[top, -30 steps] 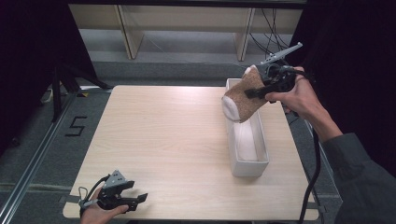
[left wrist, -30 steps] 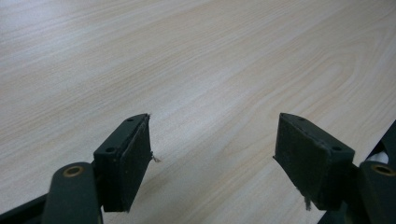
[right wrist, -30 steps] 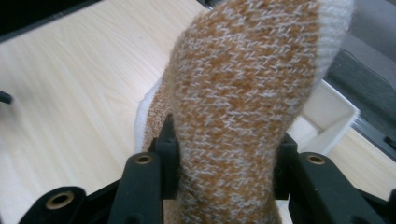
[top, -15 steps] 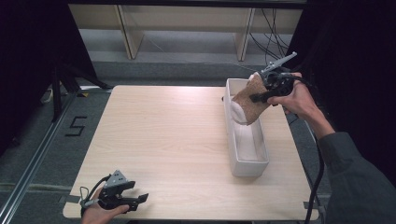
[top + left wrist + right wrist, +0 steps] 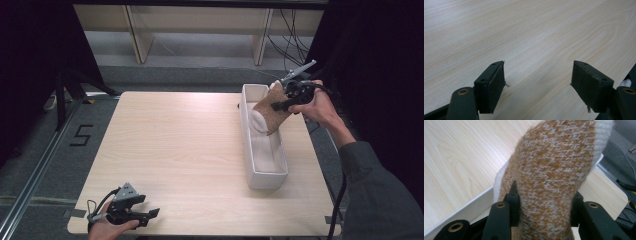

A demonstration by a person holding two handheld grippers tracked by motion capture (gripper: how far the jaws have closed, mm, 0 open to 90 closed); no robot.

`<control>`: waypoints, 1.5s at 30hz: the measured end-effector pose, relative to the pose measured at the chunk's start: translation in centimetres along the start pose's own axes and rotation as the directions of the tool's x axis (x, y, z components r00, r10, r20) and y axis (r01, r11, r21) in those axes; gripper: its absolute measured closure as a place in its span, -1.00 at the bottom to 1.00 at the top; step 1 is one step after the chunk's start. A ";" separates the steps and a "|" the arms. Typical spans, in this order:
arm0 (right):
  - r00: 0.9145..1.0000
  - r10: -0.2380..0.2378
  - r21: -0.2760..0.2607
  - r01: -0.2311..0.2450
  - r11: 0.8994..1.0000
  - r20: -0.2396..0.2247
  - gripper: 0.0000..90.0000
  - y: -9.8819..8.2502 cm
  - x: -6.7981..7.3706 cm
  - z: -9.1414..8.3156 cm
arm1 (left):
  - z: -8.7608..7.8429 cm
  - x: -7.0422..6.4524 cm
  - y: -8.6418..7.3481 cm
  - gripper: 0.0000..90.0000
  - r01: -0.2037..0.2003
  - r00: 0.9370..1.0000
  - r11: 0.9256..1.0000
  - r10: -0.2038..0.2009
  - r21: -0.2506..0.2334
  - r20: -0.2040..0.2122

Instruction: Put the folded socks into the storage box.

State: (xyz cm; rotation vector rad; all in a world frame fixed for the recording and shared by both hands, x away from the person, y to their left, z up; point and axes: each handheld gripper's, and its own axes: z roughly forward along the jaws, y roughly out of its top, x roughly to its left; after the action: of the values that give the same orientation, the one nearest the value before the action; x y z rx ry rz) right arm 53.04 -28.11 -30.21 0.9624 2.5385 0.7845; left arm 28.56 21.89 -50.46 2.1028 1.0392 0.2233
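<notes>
A brown and white knitted sock (image 5: 268, 112) hangs tilted over the far half of a long white tray (image 5: 266, 177) on the right side of the wooden table (image 5: 190, 150). My right gripper (image 5: 280, 100) is shut on the sock's upper end, and the white toe dips into the tray. In the right gripper view the sock (image 5: 554, 170) bulges between both black jaws, with the tray wall (image 5: 464, 212) below it. My left gripper (image 5: 150, 215) rests open near the table's front left corner; between its fingers (image 5: 491, 87) lies only bare wood.
Dark floor surrounds the table, with a marked "5" (image 5: 80, 135) at the left. Shelving legs (image 5: 135, 35) stand behind the table. Cables (image 5: 295, 30) trail at the back right. The tray's near half holds nothing.
My right hand has come down and toward the tray with the sock, so the toe now dips inside it. The left gripper has kept still.
</notes>
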 end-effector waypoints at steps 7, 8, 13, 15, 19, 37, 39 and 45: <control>1.000 -0.018 0.020 0.017 1.000 0.020 0.32 0.0 -0.2 0.5 | 0.1 -0.1 0.0 -0.42 -0.002 1.000 1.000 0.002 0.005 0.004; 0.999 -0.041 0.018 0.041 0.999 0.020 0.32 0.0 -0.1 0.8 | 0.1 -0.1 0.0 -0.42 -0.007 1.000 1.000 0.007 0.009 0.005; 0.994 -0.107 0.062 0.104 0.993 0.038 0.32 0.2 0.9 2.1 | 0.2 -0.1 -0.1 -0.42 -0.010 1.000 1.000 0.009 0.013 0.007; 0.992 -0.124 0.071 0.121 0.990 0.036 0.32 0.2 1.3 2.6 | 0.2 -0.1 -0.1 -0.42 -0.010 1.000 1.000 0.010 0.013 0.002; 0.982 -0.183 0.094 0.178 0.980 0.046 0.32 -0.2 2.2 3.5 | 0.2 -0.1 -0.1 -0.42 -0.015 1.000 1.000 0.014 0.016 0.006; 0.920 -0.391 0.085 0.390 0.917 -0.004 0.26 -4.3 6.3 5.1 | 0.3 -0.2 -0.1 -0.42 -0.019 1.000 1.000 0.019 0.019 0.006; 0.912 -0.410 0.075 0.410 0.909 -0.022 0.25 -4.8 6.6 5.2 | 0.3 -0.2 -0.1 -0.42 -0.023 1.000 0.999 0.023 0.023 0.008; 0.859 -0.510 0.075 0.511 0.856 -0.038 0.26 -6.5 7.7 5.3 | 0.3 -0.3 -0.1 -0.42 -0.019 1.000 1.000 0.019 0.019 0.008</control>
State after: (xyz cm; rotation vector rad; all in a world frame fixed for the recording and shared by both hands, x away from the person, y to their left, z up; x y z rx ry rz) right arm 46.56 -24.91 -39.02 0.2600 2.6689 0.5266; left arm 28.46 21.51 -50.71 2.1298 1.0208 0.2151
